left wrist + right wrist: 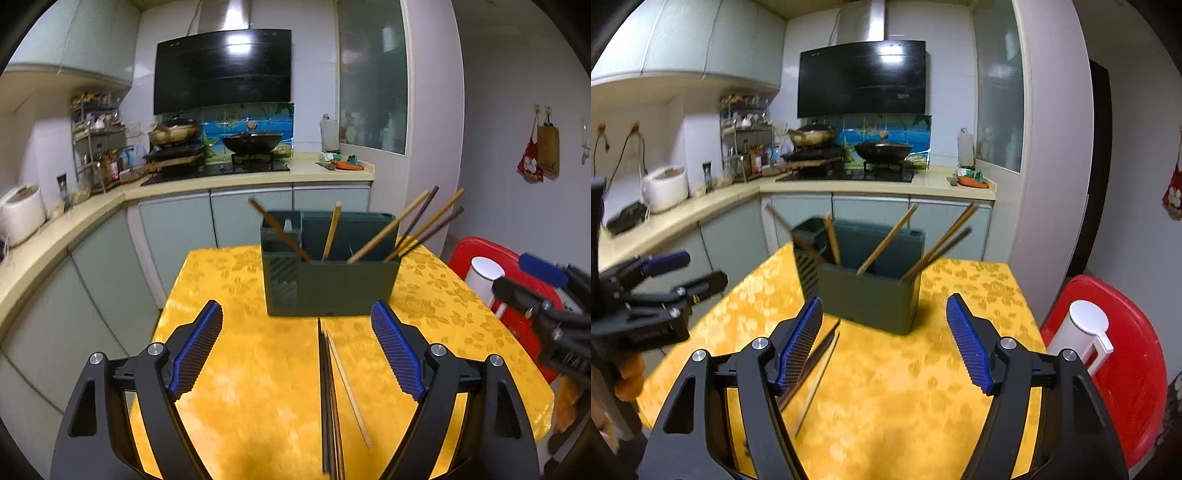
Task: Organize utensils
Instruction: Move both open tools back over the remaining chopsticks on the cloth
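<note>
1. The left gripper (296,345) gapes wide and holds nothing; loose chopsticks (330,398) lie on the yellow tablecloth (240,369) between its fingers, nearer the right one.
2. The right gripper (884,341) is also wide and holds nothing; the chopsticks lie beside its left finger (799,345).
3. The green utensil holder (328,288) stands just beyond, with chopsticks leaning inside.

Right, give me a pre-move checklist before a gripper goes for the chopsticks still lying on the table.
1. Left gripper open, holding nothing: ok.
2. Right gripper open, holding nothing: ok.
3. Loose chopsticks lying flat on the yellow tablecloth, lying between the left gripper's fingers in its view: ok.
4. Green holder upright, with room among the chopsticks in it: ok.
5. Loose chopsticks separated enough to take one alone: not ok, they lie bunched.
6. Exact count of loose chopsticks: cannot tell.
</note>
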`<act>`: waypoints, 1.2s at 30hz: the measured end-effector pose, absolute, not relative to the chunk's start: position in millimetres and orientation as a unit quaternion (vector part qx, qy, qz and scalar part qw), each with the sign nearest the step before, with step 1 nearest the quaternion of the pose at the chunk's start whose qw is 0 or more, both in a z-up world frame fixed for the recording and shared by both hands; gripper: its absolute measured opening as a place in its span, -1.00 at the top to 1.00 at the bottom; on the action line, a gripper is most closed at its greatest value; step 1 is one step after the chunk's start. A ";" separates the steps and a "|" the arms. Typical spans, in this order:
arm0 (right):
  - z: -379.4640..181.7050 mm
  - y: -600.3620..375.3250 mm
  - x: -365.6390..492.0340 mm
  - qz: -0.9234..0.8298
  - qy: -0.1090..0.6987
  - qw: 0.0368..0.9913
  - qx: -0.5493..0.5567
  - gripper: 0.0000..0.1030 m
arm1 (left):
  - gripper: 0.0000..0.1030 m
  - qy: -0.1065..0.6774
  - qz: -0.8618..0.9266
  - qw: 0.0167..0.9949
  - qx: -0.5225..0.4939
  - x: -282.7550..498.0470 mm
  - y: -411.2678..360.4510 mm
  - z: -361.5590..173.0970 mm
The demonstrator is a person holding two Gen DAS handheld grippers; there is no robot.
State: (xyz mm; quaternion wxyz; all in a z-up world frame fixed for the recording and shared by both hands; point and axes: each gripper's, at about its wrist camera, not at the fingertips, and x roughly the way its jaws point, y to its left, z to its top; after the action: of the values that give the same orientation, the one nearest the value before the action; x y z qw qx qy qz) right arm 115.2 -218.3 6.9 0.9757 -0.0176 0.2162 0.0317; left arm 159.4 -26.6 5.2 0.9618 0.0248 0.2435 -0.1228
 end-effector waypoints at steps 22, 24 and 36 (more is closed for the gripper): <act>-78.2 -212.8 76.9 -0.006 0.268 0.963 0.008 -0.62 | -0.62 0.269 -0.059 0.960 0.040 100.1 11.0 -69.3; -81.6 -215.4 79.0 -0.009 0.273 0.962 0.010 -0.62 | -0.62 0.270 -0.059 0.960 0.042 100.2 11.9 -74.1; -97.6 -226.5 88.0 -0.020 0.296 0.955 0.024 -0.63 | -0.62 0.292 -0.058 0.954 0.032 107.1 20.9 -95.1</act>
State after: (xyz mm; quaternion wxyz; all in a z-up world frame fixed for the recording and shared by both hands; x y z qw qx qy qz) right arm 88.0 -226.5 -97.6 0.9546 0.0237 0.2962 -0.0200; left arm 107.1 20.9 -95.1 0.9540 0.0318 0.2925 -0.0583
